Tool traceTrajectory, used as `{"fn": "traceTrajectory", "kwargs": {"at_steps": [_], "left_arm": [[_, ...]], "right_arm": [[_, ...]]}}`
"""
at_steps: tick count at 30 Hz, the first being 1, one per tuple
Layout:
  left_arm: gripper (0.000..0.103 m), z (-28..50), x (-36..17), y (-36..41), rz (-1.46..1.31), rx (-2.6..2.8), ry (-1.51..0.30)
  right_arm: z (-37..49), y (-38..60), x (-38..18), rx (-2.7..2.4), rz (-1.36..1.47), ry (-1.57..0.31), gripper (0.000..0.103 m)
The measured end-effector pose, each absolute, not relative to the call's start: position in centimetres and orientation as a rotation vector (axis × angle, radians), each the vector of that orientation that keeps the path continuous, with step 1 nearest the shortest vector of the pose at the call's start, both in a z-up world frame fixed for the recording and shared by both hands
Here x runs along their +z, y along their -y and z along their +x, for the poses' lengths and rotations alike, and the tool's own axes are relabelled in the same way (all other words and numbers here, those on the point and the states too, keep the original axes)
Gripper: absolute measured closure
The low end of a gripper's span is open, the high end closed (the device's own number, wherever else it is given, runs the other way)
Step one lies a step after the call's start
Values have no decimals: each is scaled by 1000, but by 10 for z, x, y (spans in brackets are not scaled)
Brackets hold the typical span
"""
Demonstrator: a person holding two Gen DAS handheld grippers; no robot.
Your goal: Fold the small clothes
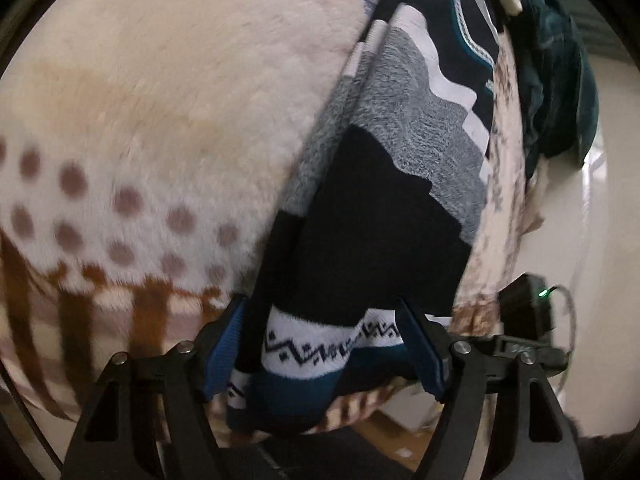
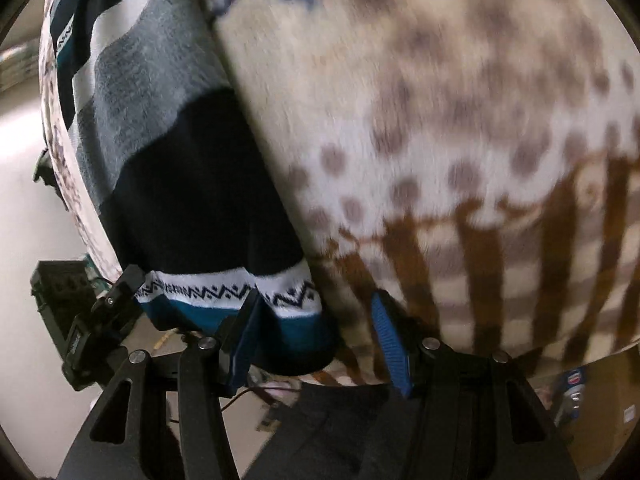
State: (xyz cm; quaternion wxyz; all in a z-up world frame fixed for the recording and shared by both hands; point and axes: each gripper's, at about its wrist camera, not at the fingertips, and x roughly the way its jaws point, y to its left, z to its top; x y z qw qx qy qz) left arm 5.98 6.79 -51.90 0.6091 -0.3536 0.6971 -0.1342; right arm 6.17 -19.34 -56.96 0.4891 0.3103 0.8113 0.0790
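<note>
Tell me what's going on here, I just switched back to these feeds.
A person with a gripper in each hand is working on a striped garment laid on a fleece blanket with dots and brown bars. Both grippers are at its near patterned hem: the left gripper has the hem between its open blue pads, and the right gripper straddles the hem's corner, also open. Neither pinches the fabric yet. A dark teal cloth lies beyond.

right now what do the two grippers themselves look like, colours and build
Both look alike: the left gripper and the right gripper have black plastic linkage arms with slotted cut-outs and round silver pivot pins. Each finger carries a blue ribbed pad. A black box with a small green light sits beyond the left gripper.
</note>
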Motion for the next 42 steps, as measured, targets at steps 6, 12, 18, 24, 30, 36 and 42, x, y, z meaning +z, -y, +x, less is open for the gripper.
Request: {"fn": "traceTrajectory", "kwargs": {"at_steps": [6, 12, 18, 24, 30, 36, 42], "left_arm": [[31, 42, -531, -66, -937, -373, -1608], [36, 35, -519, -69, -954, -368, -1561], [94, 27, -485, -66, -944, -285, -1519], [94, 37, -423, -73, -1004, -309, -1387], [94, 89, -354, -61, -1038, -397, -1196], [94, 190, -319, -47, -1051, -472, -1028], [94, 310, -333, -45, -973, -477, -988]], "right_arm": [[43, 203, -585, 280, 944, -1933, 46], [24, 209, -607, 369, 1188, -1903, 47], [9, 204, -589, 371, 1207, -1813, 86], [9, 206, -534, 405, 1159, -1714, 88], [51, 221, -447, 475, 1072, -1548, 89], [142, 231, -370, 503, 955, -1379, 89], [267, 239, -345, 459, 868, -1263, 89]]}}
